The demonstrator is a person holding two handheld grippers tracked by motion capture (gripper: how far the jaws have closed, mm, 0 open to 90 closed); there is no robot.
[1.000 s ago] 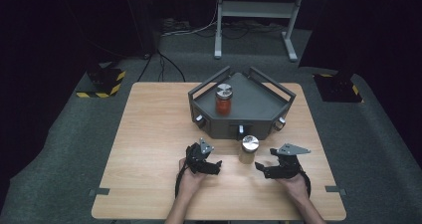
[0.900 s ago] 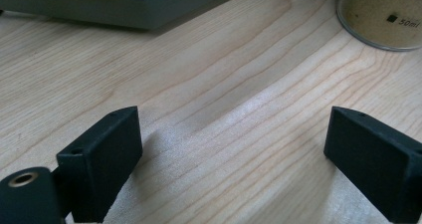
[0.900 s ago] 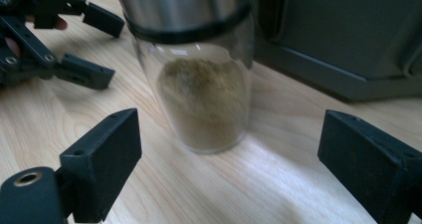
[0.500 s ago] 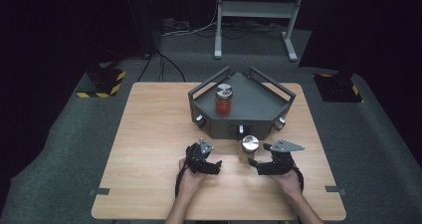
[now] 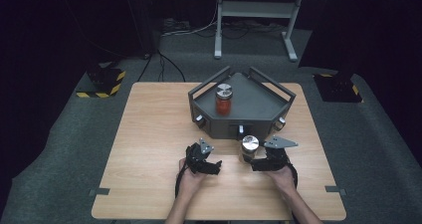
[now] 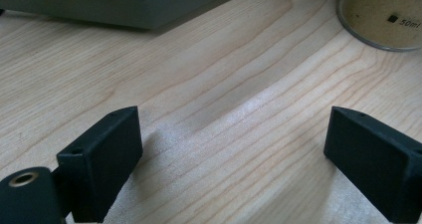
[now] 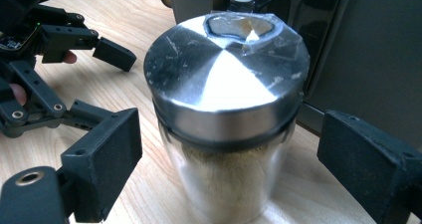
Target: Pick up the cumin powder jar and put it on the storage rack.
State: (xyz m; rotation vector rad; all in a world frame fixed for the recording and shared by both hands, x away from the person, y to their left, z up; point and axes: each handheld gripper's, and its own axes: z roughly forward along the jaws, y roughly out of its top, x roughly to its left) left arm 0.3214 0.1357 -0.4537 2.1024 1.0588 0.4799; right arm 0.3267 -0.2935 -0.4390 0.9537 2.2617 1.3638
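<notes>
Reaching level across the table, the right gripper brackets the sand-filled jar with jaws apart, not touching; the left gripper rests spread and empty.

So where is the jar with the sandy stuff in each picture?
High view: the sandy jar stands on the table just in front of the grey tray.
Left gripper view: its base shows at the top right corner.
Right gripper view: centre, between the jaws.
Shared landmark: the grey tray.

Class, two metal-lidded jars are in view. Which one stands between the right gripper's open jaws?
The sand-filled jar on the bare wooden table, just before the grey tray. The red-filled jar stands inside that tray, away from the right gripper.
</notes>
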